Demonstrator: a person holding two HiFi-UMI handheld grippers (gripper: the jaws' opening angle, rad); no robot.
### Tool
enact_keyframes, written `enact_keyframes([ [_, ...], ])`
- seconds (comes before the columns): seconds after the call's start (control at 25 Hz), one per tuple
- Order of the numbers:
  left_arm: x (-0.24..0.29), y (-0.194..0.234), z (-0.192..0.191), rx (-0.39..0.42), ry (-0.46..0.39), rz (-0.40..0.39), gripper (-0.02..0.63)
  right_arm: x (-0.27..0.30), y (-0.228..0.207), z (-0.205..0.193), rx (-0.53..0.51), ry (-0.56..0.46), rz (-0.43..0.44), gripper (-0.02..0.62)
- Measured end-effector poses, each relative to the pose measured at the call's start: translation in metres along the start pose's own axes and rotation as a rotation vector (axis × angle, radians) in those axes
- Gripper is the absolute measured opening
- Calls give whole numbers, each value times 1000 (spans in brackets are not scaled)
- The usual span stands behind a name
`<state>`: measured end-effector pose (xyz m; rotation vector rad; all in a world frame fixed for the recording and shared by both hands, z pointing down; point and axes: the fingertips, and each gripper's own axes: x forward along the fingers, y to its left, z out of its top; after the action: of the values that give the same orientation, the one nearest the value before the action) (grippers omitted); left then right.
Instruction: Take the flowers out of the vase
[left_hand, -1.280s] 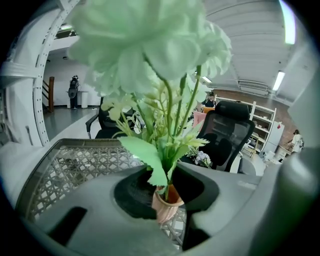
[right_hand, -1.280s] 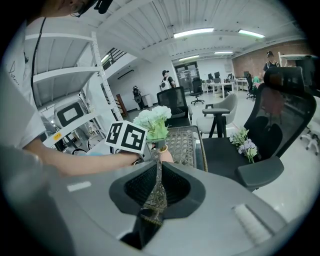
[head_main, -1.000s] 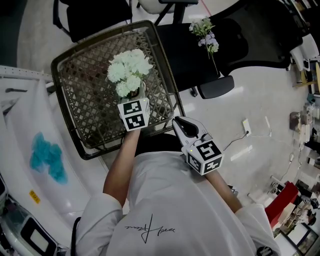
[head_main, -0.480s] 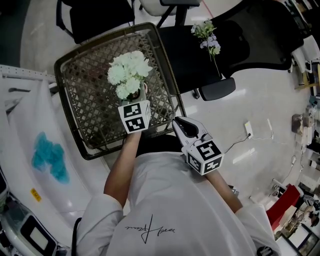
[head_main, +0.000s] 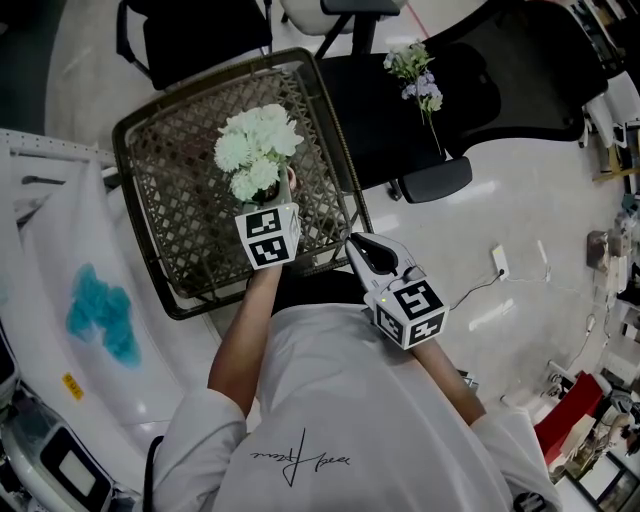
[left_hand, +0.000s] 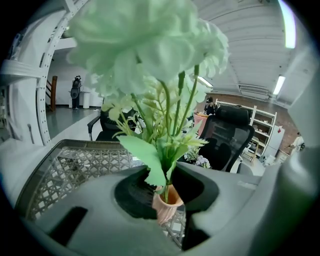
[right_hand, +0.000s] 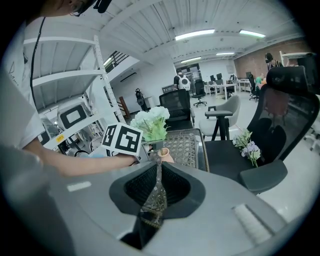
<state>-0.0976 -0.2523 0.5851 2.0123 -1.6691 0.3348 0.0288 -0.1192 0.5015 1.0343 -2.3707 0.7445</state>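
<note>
Your left gripper (left_hand: 168, 190) clamps the vase (left_hand: 165, 211), so bring your closed, empty right gripper (right_hand: 157, 176) over to pull the flowers (head_main: 257, 148).

The grey two-jaw left gripper (left_hand: 167, 192) is extended on a bare forearm (head_main: 243, 335), jaws clamped on a small terracotta vase (left_hand: 165, 209). The matching right gripper (right_hand: 158, 169) is held near the torso, jaws pressed together, empty.

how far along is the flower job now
Done, seemingly: one small sprig lies on the black chair. In hand: the left hand-held gripper clamps the vase; the right hand-held gripper is shut, empty. Left: the white flowers are still in the vase.
</note>
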Motion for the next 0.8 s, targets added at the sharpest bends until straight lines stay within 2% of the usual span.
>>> enact_keyframes([
  [0.4,-9,4,9,6,-15,27,91,-2,5,10,-9,-24,24,35],
  [0.8,-19,-5,14,35,-27,16,94,-6,5,16,-7,-51,25,29],
])
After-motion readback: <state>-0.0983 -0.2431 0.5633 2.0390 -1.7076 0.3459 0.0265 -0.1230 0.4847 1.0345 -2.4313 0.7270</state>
